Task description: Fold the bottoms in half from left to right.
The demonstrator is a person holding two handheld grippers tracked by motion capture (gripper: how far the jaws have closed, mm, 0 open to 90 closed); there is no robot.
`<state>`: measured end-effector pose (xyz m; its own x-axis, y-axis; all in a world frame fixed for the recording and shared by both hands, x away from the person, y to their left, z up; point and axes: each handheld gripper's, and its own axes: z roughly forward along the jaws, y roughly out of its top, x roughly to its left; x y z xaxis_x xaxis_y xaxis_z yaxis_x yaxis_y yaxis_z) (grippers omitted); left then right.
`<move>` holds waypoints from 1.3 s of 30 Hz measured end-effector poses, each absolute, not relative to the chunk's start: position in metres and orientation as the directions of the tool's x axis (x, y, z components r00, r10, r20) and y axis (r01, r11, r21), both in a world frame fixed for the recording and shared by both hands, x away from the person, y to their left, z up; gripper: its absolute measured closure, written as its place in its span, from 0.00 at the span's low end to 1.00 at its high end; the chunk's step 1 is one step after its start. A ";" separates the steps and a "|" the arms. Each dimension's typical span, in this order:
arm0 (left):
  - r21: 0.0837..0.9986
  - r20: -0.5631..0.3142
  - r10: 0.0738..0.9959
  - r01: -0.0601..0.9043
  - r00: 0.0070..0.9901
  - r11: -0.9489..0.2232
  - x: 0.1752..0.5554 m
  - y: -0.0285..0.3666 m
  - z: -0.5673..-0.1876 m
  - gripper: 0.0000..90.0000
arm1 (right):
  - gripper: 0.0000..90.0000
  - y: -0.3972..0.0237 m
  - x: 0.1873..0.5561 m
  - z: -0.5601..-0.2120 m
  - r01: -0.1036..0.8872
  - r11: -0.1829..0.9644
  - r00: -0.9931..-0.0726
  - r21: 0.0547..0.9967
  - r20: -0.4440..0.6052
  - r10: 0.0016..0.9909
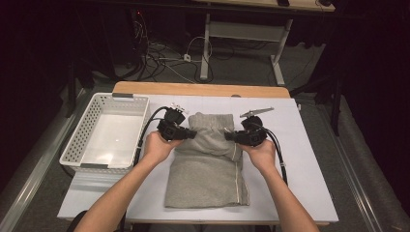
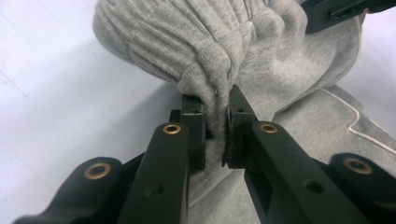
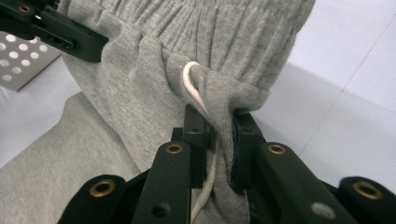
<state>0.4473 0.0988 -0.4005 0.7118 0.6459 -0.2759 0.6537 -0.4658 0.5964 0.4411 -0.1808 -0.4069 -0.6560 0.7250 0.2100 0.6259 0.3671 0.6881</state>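
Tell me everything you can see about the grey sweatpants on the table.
The grey sweatpants are soft knit fabric, folded into a rough rectangle on the white table, beside a white perforated basket. The gathered elastic waistband lies at the far end, with a white drawstring coming out of it. The left gripper and right gripper each pinch a bunch of waistband fabric; the right one also catches the drawstring.
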 end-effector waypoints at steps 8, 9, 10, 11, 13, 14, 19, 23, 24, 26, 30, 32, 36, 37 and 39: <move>0.607 -0.263 0.632 0.634 0.729 -0.479 0.439 0.100 -0.400 0.89 | 0.90 -0.182 0.433 -0.406 0.612 0.375 -0.670 0.696 0.204 0.714; 0.608 -0.262 0.631 0.633 0.730 -0.480 0.438 0.101 -0.400 0.89 | 0.89 -0.182 0.432 -0.406 0.609 0.376 -0.673 0.699 0.203 0.712; 0.609 -0.265 0.630 0.634 0.730 -0.478 0.437 0.101 -0.401 0.89 | 0.89 -0.182 0.431 -0.406 0.606 0.375 -0.675 0.702 0.203 0.710; 0.609 -0.269 0.628 0.634 0.730 -0.477 0.436 0.102 -0.401 0.89 | 0.89 -0.182 0.430 -0.407 0.604 0.375 -0.675 0.703 0.202 0.709; 0.609 -0.271 0.627 0.634 0.731 -0.476 0.435 0.102 -0.403 0.88 | 0.89 -0.182 0.428 -0.407 0.602 0.378 -0.679 0.704 0.201 0.707; 0.607 -0.273 0.626 0.636 0.731 -0.477 0.434 0.102 -0.404 0.88 | 0.89 -0.183 0.426 -0.407 0.600 0.380 -0.681 0.704 0.200 0.704; 0.609 -0.279 0.619 0.633 0.734 -0.478 0.430 0.104 -0.405 0.88 | 0.89 -0.182 0.422 -0.407 0.591 0.395 -0.692 0.703 0.191 0.696; 0.611 -0.281 0.614 0.631 0.737 -0.477 0.427 0.105 -0.407 0.88 | 0.89 -0.182 0.419 -0.407 0.585 0.400 -0.697 0.705 0.185 0.692; 0.612 -0.280 0.613 0.630 0.739 -0.479 0.427 0.105 -0.407 0.88 | 0.89 -0.182 0.419 -0.408 0.584 0.399 -0.698 0.707 0.187 0.691; 0.614 -0.282 0.612 0.629 0.739 -0.476 0.425 0.105 -0.408 0.88 | 0.89 -0.182 0.417 -0.409 0.581 0.399 -0.700 0.709 0.186 0.690; 0.613 -0.281 0.606 0.625 0.744 -0.483 0.423 0.105 -0.409 0.88 | 0.89 -0.183 0.414 -0.410 0.581 0.403 -0.703 0.707 0.186 0.687; 0.617 -0.282 0.602 0.622 0.747 -0.483 0.420 0.105 -0.409 0.88 | 0.89 -0.183 0.412 -0.411 0.575 0.406 -0.706 0.710 0.181 0.684; 0.616 -0.286 0.594 0.619 0.752 -0.487 0.414 0.107 -0.411 0.88 | 0.89 -0.184 0.407 -0.412 0.567 0.414 -0.715 0.712 0.176 0.677; 0.616 -0.284 0.593 0.617 0.754 -0.490 0.413 0.107 -0.412 0.88 | 0.89 -0.183 0.406 -0.412 0.566 0.418 -0.717 0.710 0.174 0.675; 0.614 -0.277 0.593 0.614 0.756 -0.496 0.411 0.107 -0.413 0.88 | 0.89 -0.183 0.403 -0.413 0.559 0.426 -0.724 0.711 0.168 0.669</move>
<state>0.4111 0.1068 -0.4127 0.7562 0.5927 -0.2772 0.6138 -0.4958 0.6144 0.4032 -0.1831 -0.4131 -0.7237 0.6692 0.1683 0.5593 0.4260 0.7111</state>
